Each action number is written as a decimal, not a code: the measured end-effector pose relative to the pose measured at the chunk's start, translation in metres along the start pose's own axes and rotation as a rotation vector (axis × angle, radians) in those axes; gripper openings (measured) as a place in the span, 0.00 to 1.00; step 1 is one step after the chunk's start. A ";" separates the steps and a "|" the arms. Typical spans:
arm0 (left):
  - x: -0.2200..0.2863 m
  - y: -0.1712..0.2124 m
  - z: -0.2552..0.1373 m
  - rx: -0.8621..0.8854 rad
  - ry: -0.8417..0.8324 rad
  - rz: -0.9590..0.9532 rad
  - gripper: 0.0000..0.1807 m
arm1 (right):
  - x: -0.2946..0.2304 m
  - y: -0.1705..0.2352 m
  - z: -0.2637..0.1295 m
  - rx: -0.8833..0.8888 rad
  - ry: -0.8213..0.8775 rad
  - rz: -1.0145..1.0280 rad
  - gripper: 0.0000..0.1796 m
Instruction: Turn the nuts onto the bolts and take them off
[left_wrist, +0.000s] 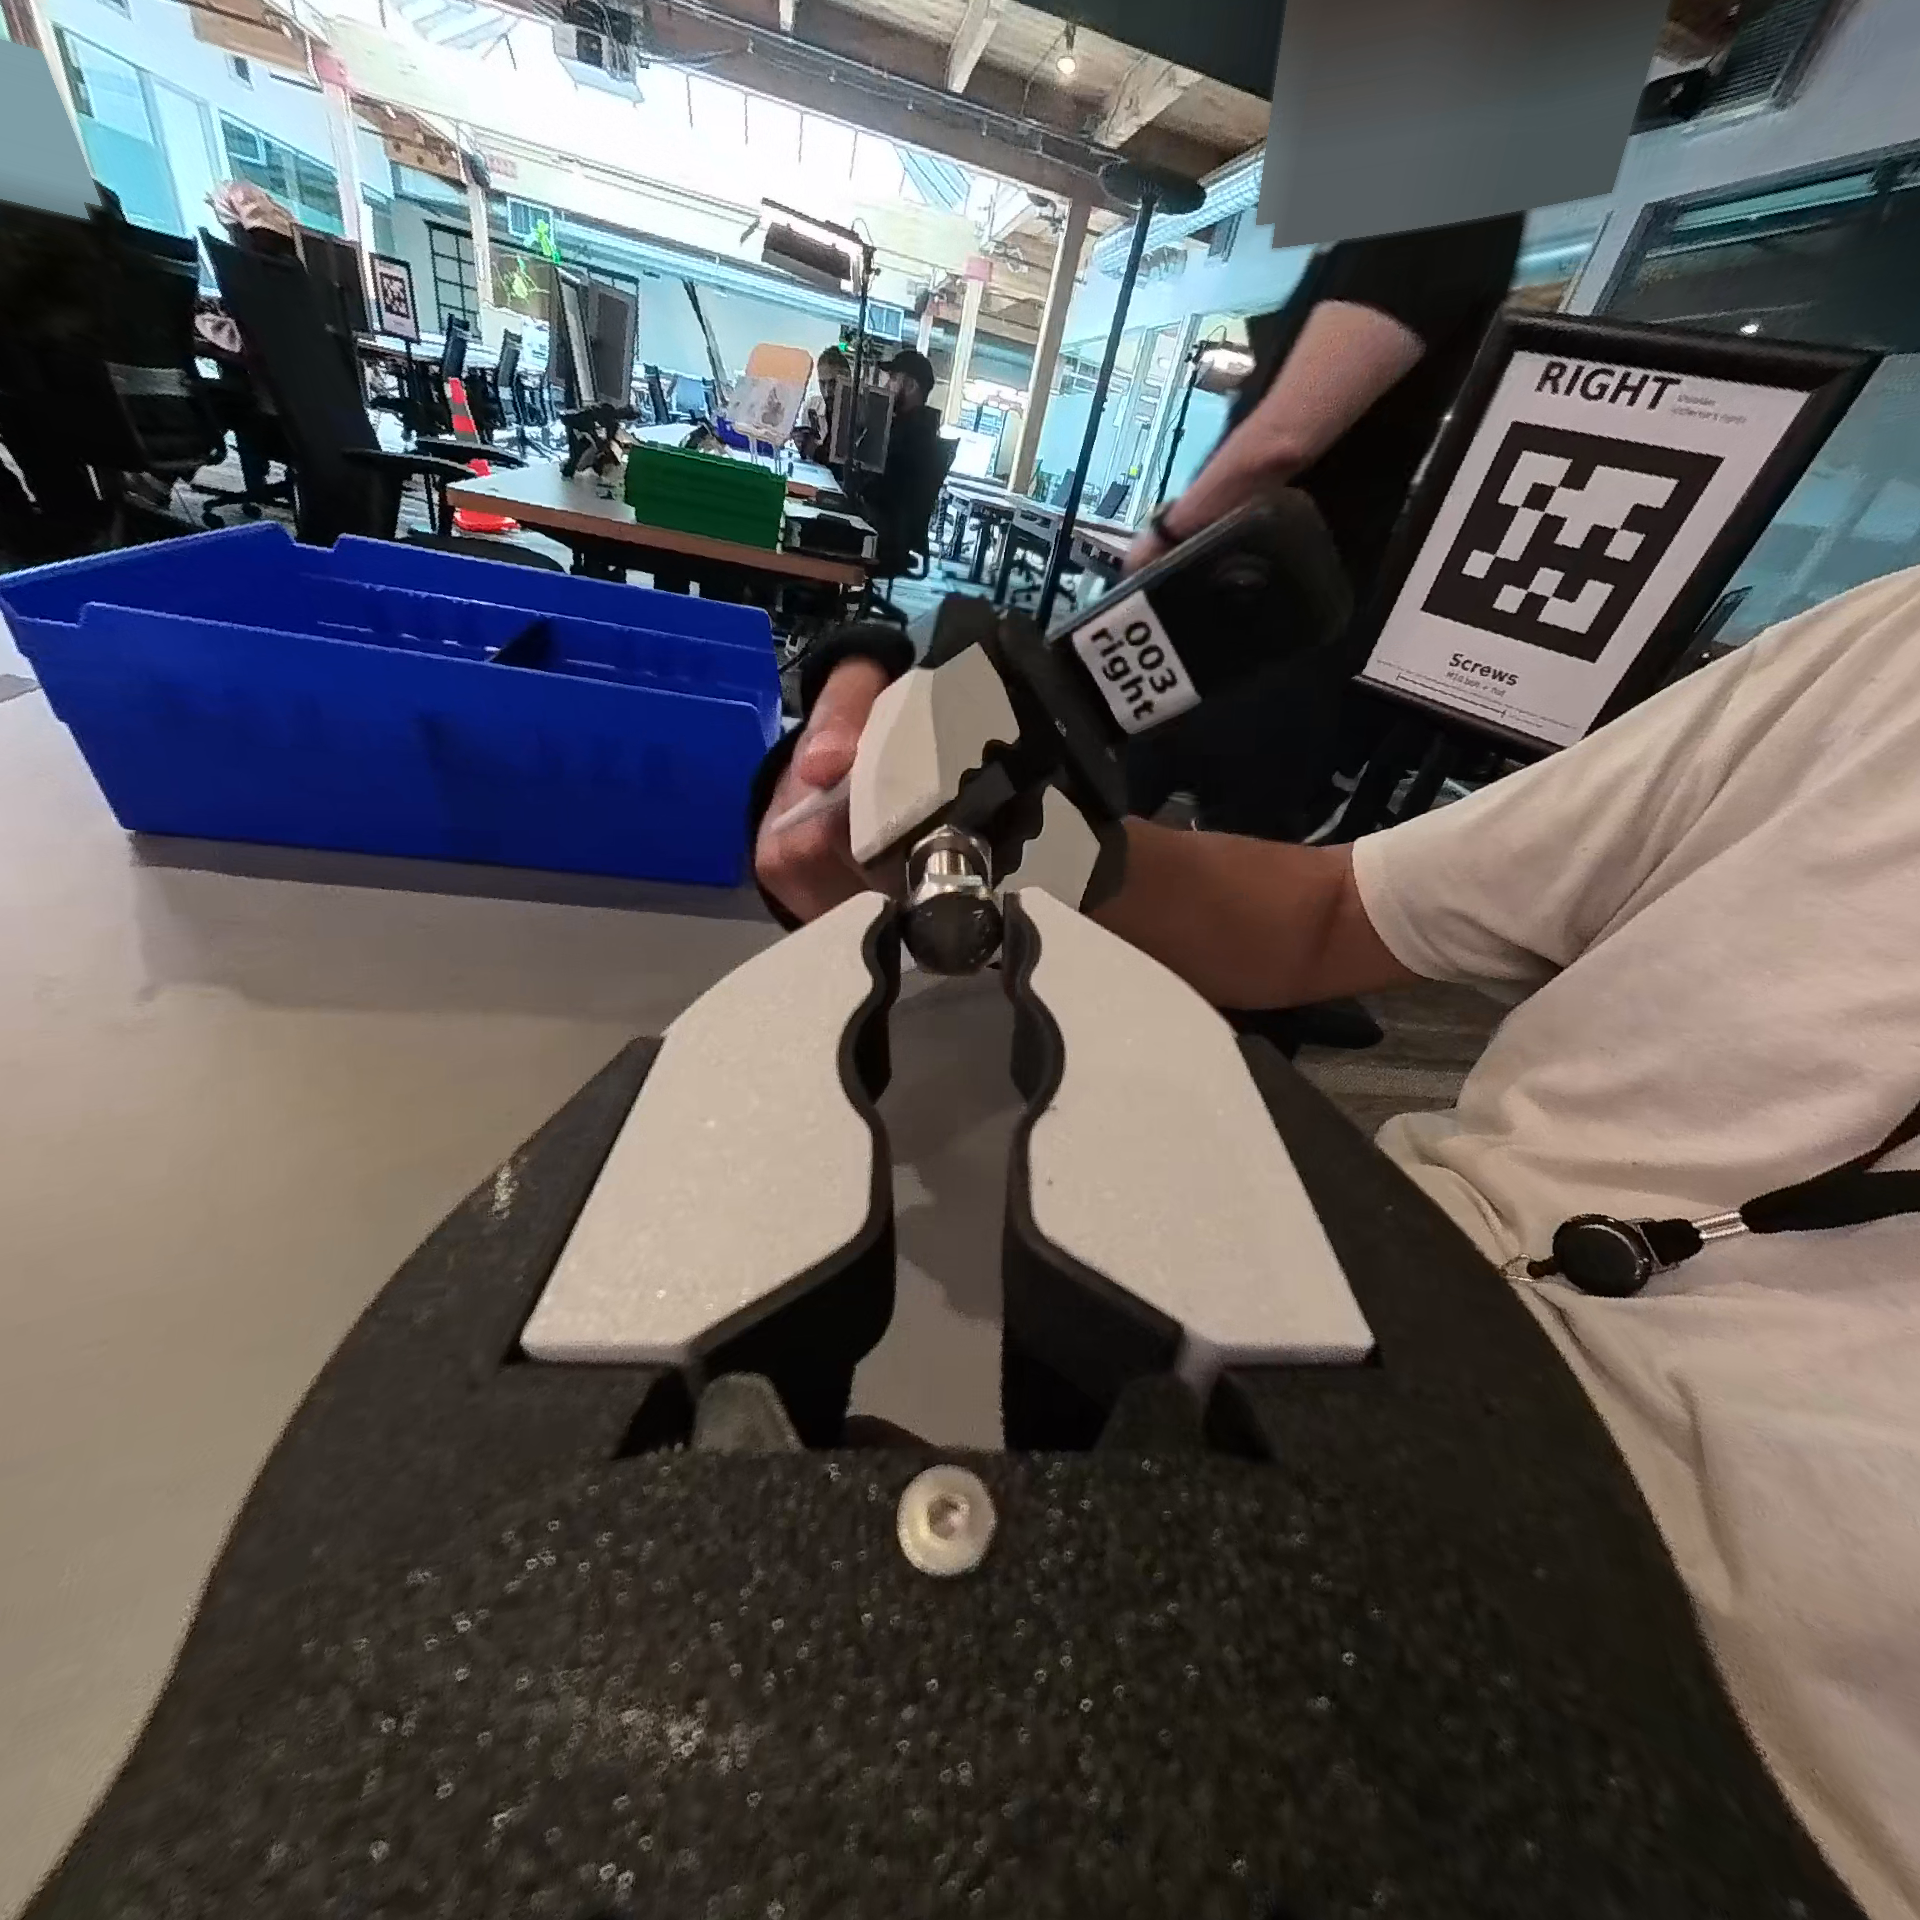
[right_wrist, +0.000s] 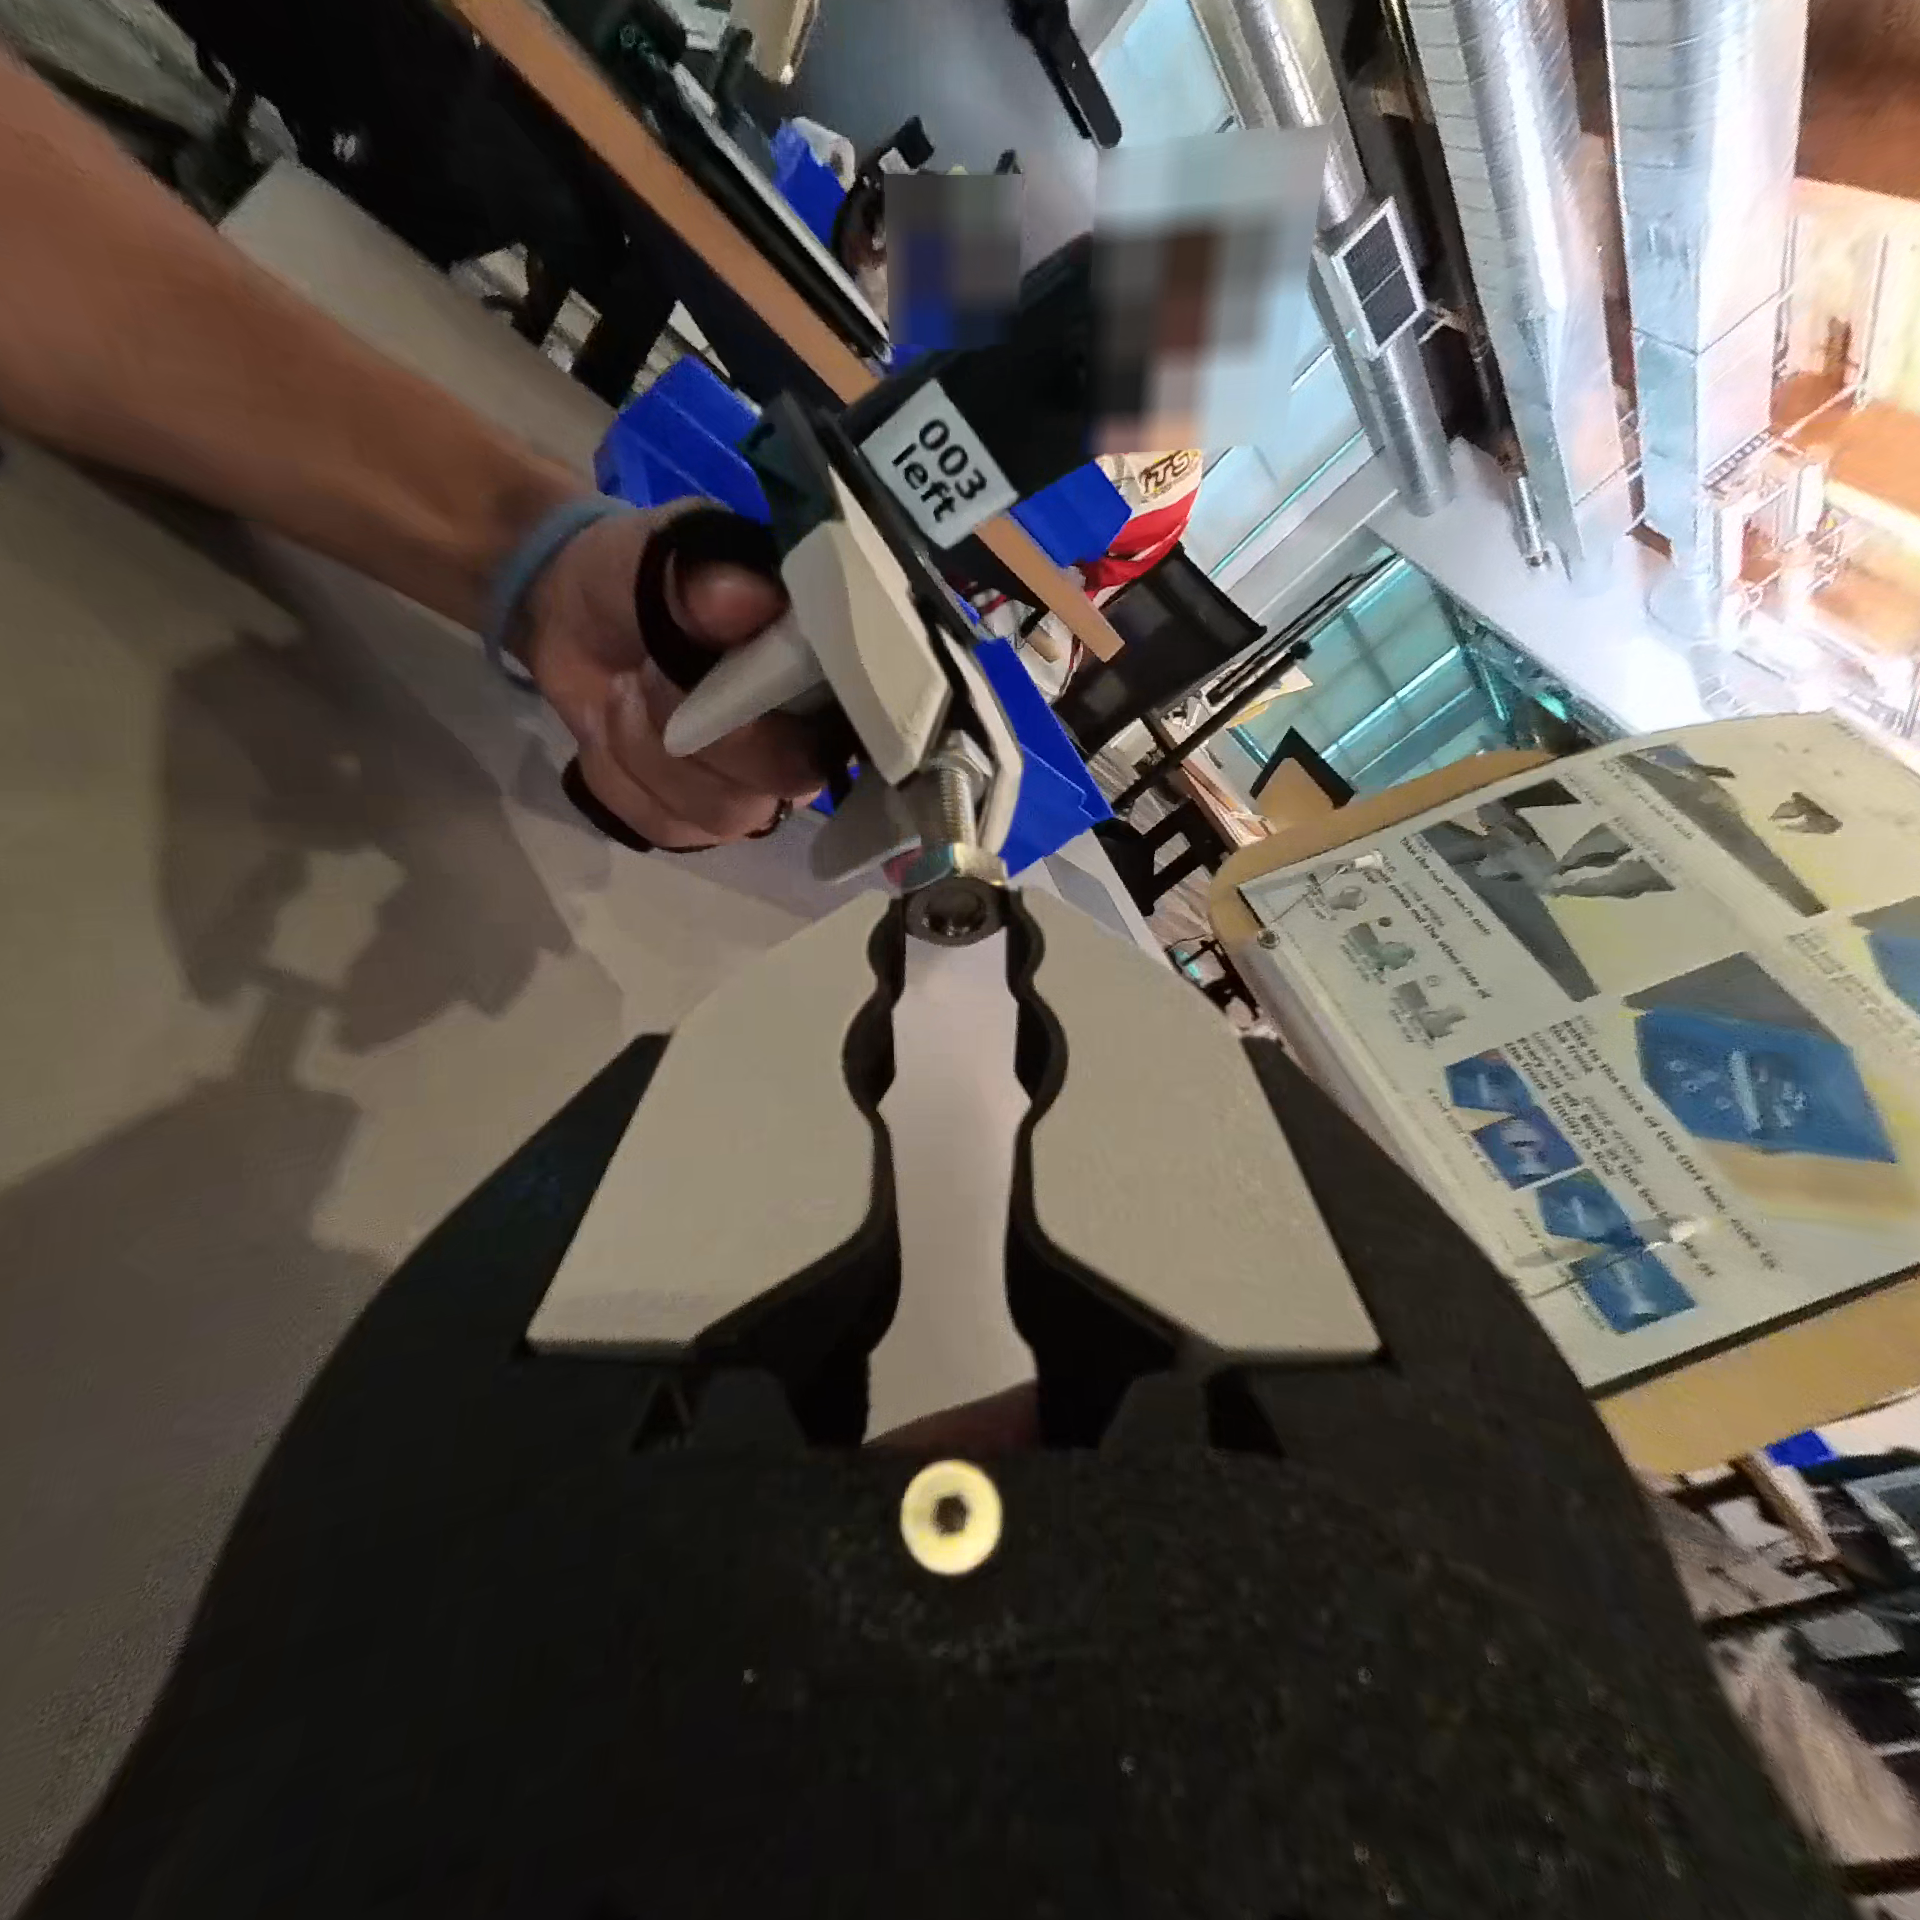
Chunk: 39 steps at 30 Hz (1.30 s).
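A steel bolt is held in the air between both grippers, above the grey table (left_wrist: 260, 1143). My left gripper (left_wrist: 948, 916) is shut on the bolt's threaded shaft, whose dark end (left_wrist: 948, 940) shows between its tips. My right gripper (right_wrist: 951, 912) is shut on the bolt's round socket head (right_wrist: 951, 925). A silver hex nut (right_wrist: 940, 862) sits on the thread just past the head, also visible in the left wrist view (left_wrist: 951, 883). The two grippers face each other tip to tip: the right one (left_wrist: 961, 847) shows in the left wrist view, and the left one (right_wrist: 940, 821) in the right wrist view.
A blue divided bin (left_wrist: 395, 707) stands on the table to the left, behind the left gripper (right_wrist: 1039, 769). A framed marker sign (left_wrist: 1590, 530) stands on the right. An instruction board (right_wrist: 1558, 1039) lies nearby. A person (left_wrist: 1351, 416) stands behind. My two grippers' fingertips are within a few centimetres of each other.
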<state>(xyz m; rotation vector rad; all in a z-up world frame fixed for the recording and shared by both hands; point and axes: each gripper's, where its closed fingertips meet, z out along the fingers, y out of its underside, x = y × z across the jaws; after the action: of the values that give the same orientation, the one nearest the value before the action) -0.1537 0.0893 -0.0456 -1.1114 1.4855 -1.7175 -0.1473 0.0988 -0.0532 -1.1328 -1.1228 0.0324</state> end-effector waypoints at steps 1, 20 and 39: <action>0.001 0.000 0.000 0.001 0.007 -0.001 0.10 | -0.002 -0.001 0.000 0.008 -0.006 0.046 0.10; -0.006 -0.002 -0.005 -0.010 -0.053 0.049 0.10 | -0.002 -0.009 0.002 0.223 -0.274 1.082 0.10; 0.000 0.000 -0.003 -0.011 0.001 0.008 0.10 | -0.008 -0.006 -0.001 0.038 -0.094 0.429 0.32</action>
<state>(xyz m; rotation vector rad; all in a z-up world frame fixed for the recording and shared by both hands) -0.1563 0.0910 -0.0457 -1.1093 1.4997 -1.7068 -0.1529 0.0912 -0.0543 -1.3309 -0.9387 0.4423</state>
